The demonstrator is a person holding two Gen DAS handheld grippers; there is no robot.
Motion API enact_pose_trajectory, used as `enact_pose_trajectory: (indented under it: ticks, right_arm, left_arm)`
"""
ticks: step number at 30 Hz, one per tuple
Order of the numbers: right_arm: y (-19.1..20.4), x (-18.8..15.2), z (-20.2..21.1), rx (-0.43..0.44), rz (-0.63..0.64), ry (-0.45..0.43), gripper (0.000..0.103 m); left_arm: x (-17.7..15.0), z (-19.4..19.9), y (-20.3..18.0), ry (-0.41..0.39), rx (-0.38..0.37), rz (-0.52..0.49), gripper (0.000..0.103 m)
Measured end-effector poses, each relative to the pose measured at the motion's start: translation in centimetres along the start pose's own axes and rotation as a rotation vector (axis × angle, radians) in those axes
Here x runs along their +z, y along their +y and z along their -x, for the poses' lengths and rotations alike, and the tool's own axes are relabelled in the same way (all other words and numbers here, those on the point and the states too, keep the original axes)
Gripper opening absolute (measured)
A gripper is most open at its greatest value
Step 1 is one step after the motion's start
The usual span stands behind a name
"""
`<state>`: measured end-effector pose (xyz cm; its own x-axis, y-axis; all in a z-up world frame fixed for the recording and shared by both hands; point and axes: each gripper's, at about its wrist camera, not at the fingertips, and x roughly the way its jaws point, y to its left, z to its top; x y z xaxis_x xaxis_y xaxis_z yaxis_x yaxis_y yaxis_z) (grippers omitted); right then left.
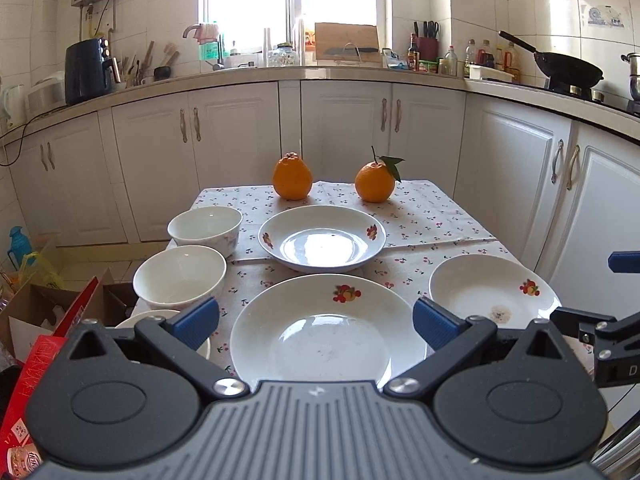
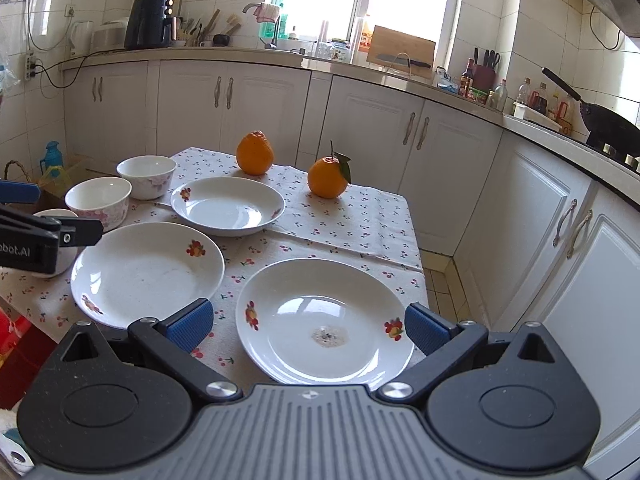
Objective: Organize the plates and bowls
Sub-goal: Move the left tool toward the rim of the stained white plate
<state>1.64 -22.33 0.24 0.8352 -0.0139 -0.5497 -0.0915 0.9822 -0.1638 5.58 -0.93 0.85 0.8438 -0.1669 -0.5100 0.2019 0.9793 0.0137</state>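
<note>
Both hand-held grippers, left (image 1: 316, 322) and right (image 2: 308, 326), gape wide, holding nothing. Nothing stacked yet: 3 plates (image 1: 328, 336) lie apart on the desk (image 1: 432, 216); 2 bowls (image 1: 180, 274), perhaps a 3rd, sit left.

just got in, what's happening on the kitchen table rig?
Nothing is gripped yet. The left gripper hovers, jaws open, over the near plate; the right gripper hovers, jaws open, over the stained plate. A third plate lies farther back. Two bowls stand separately at the left of the cherry-print tablecloth, with two oranges at the far end. Nothing is stacked.
</note>
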Motion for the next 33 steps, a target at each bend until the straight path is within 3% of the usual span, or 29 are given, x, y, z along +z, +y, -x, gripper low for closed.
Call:
enact_pose_trajectory:
  ticks: [20, 33]
  right_arm:
    - [-3.9, -6.1, -8.6, 0.113, -0.091, 0.231, 0.103]
    - [-5.5, -6.9, -10.0, 0.226, -0.048, 0.232, 0.103]
  left_arm:
    - [0.0, -6.7, -1.4, 0.135, -0.153, -0.035, 0.102]
    - [1.4, -9.8, -4.3, 0.192, -0.205, -0.129, 0.102]
